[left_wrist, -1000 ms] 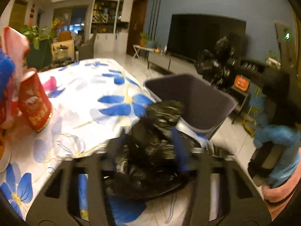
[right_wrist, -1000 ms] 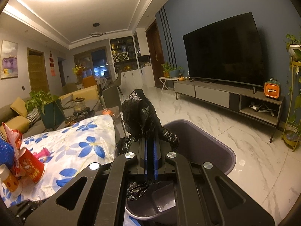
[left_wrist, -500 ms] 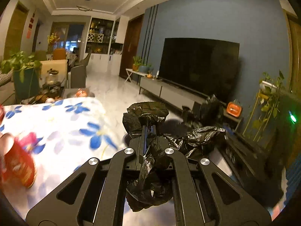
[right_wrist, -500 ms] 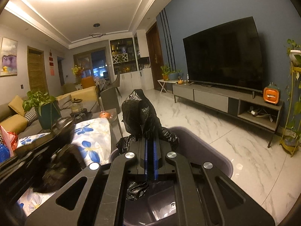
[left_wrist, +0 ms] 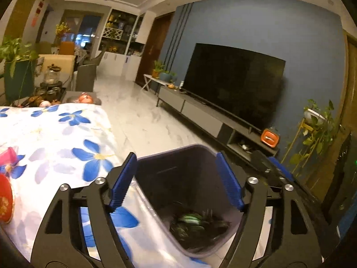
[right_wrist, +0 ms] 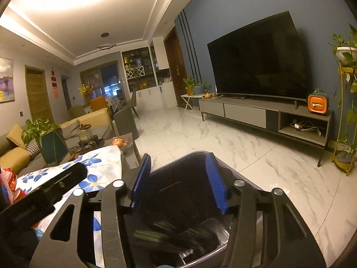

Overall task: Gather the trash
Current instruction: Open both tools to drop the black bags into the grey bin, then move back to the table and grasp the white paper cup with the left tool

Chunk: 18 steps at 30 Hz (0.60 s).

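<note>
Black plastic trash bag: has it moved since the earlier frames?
Yes. The black plastic trash bag left both now-open grippers and dropped down into the grey plastic bin beside the floral tablecloth.

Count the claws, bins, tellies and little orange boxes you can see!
Claws: 2, the left claw and the right claw, both open
Grey plastic bin: 1
Big black flat television: 1
Small orange box on the television stand: 1
Total: 5
</note>
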Each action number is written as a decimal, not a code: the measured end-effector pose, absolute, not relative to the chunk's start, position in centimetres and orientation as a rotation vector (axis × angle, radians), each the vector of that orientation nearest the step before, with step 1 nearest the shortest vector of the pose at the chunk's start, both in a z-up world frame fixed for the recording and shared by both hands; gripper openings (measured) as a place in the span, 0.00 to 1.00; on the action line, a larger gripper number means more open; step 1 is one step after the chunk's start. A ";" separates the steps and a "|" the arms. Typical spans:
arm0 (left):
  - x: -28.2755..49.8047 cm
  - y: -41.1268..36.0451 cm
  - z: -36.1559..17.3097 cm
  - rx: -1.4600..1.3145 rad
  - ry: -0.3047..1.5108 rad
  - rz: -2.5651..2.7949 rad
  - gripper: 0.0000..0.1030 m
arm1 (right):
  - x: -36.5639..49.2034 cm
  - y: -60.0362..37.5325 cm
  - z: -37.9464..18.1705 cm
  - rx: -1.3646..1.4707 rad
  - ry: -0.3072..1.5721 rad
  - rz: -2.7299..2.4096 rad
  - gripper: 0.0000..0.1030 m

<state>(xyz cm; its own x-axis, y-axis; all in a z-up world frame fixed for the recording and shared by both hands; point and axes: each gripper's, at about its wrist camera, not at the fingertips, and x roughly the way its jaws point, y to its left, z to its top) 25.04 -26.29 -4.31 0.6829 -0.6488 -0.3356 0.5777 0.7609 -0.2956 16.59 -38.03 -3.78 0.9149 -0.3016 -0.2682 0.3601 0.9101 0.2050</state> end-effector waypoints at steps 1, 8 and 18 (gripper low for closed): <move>25.0 -26.0 -4.3 -0.172 0.441 -0.680 0.72 | 16.4 -38.0 -3.7 0.257 0.232 -0.344 0.57; 22.4 -22.7 -3.8 -0.129 0.384 -0.574 0.86 | 14.4 -36.6 -3.1 0.243 0.209 -0.331 0.80; 18.2 -15.5 -3.3 -0.115 0.330 -0.378 0.90 | 12.3 -33.0 -2.9 0.241 0.248 -0.241 0.89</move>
